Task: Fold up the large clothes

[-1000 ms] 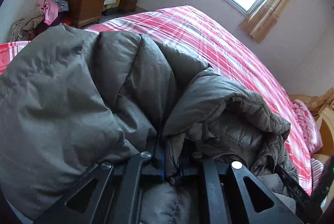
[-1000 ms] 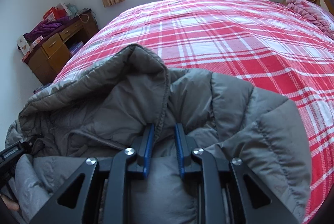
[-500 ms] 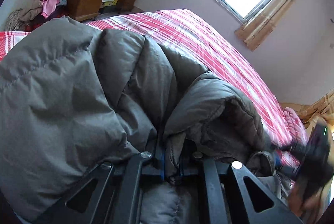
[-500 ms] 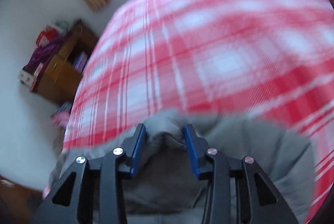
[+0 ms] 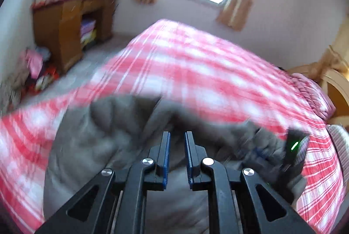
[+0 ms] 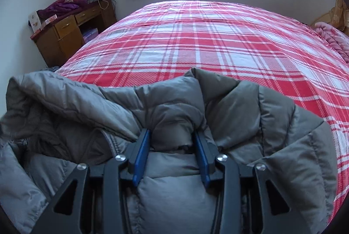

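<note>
The big red checked bed (image 6: 218, 42) is being used for folding. The puffy grey coat (image 6: 174, 103) is lying bunched at its near edge, only partly folded. Nothing is being held: the right gripper (image 6: 172, 146) and left gripper (image 5: 177, 155) are both being kept apart.

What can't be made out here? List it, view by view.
- Left wrist view: motion blur smears everything. It is unclear whether the left gripper has jacket fabric between its jaws.
- Left wrist view: the dark device with a green light is too blurred to identify.
- Right wrist view: the right gripper, jaws wide, and the bottom edge hide the jacket's near part.
- Right wrist view: the items on the desk are too small.
</note>
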`<state>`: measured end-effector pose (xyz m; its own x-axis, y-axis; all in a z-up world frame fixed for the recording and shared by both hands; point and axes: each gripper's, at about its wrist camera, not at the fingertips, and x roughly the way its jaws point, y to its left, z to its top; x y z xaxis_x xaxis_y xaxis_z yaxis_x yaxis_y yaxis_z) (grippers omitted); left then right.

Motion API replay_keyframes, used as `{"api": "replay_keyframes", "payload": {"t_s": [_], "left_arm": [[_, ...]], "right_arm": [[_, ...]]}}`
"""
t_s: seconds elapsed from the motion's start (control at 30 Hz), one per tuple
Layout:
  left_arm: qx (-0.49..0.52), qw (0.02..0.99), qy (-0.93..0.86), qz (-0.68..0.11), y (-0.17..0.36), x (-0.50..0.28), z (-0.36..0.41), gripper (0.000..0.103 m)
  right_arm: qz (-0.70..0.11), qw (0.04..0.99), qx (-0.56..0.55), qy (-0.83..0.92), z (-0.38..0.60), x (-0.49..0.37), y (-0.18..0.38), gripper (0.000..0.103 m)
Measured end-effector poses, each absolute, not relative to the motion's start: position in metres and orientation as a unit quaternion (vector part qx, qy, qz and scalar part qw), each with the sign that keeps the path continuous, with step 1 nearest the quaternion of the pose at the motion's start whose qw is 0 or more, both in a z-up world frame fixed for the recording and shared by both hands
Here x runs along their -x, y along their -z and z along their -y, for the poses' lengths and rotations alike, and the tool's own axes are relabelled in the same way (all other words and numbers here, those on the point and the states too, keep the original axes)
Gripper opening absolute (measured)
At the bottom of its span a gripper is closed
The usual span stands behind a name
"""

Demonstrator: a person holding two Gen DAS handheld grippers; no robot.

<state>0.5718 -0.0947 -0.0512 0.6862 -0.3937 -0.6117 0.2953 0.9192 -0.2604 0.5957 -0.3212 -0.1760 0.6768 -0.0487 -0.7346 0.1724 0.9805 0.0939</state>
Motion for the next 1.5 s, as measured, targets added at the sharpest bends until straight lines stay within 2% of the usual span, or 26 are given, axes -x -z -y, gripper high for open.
{"api": "replay_keyframes", "payload": {"t_s": [0.03,0.07,0.1,0.13,0.17,0.3,0.37,0.47,0.67,0.87,0.93,1.03,1.07,1.2,1.37,1.5], "left_arm": [[0.068,0.922,0.19,-0.331,0.045,-0.577,0.103,0.013],[0.066,0.927,0.196,-0.315,0.04,-0.585,0.111,0.018],[0.06,0.928,0.204,-0.305,0.039,-0.597,0.122,0.025],[0.041,0.927,0.206,-0.31,0.042,-0.613,0.134,0.041],[0.02,0.926,0.189,-0.326,0.052,-0.628,0.142,0.046],[-0.032,0.899,0.102,-0.424,0.122,-0.655,0.14,0.046],[-0.034,0.9,0.109,-0.42,0.157,-0.646,0.124,0.046],[-0.017,0.904,0.111,-0.412,0.162,-0.645,0.12,0.046],[-0.095,0.909,0.064,-0.4,0.167,-0.654,0.149,0.048],[-0.056,0.901,0.095,-0.419,0.157,-0.653,0.134,0.05],[-0.05,0.895,0.112,-0.428,0.137,-0.639,0.126,0.05],[-0.022,0.916,0.147,-0.373,0.089,-0.595,0.097,0.051],[-0.02,0.92,0.162,-0.355,0.073,-0.576,0.084,0.054],[-0.014,0.922,0.212,-0.324,0.035,-0.499,0.033,0.058],[0.01,0.919,0.236,-0.315,0.027,-0.397,-0.037,0.065],[0.053,0.916,0.214,-0.335,0.039,-0.339,-0.082,0.066]], "right_arm": [[-0.397,0.913,-0.076,0.062,0.321,-0.595,0.176,0.043],[-0.397,0.913,-0.073,0.064,0.319,-0.595,0.176,0.043],[-0.397,0.913,-0.069,0.066,0.313,-0.596,0.176,0.043],[-0.397,0.913,-0.065,0.068,0.312,-0.596,0.176,0.043],[-0.396,0.913,-0.061,0.07,0.308,-0.594,0.175,0.043],[-0.395,0.914,-0.058,0.072,0.308,-0.594,0.176,0.044],[-0.394,0.914,-0.065,0.068,0.31,-0.594,0.176,0.044],[-0.391,0.915,-0.077,0.058,0.313,-0.594,0.176,0.046],[-0.398,0.913,-0.069,0.061,0.31,-0.598,0.177,0.048],[-0.398,0.913,-0.058,0.072,0.308,-0.598,0.176,0.051],[-0.4,0.911,-0.062,0.075,0.309,-0.597,0.174,0.052],[-0.416,0.904,-0.059,0.079,0.309,-0.584,0.155,0.052],[-0.397,0.912,-0.066,0.076,0.311,-0.568,0.14,0.053],[-0.324,0.939,-0.088,0.07,0.322,-0.486,0.086,0.068],[-0.281,0.953,-0.108,0.019,0.334,-0.349,0.044,0.075],[-0.27,0.955,-0.12,0.012,0.34,-0.259,0.033,0.082]]}}
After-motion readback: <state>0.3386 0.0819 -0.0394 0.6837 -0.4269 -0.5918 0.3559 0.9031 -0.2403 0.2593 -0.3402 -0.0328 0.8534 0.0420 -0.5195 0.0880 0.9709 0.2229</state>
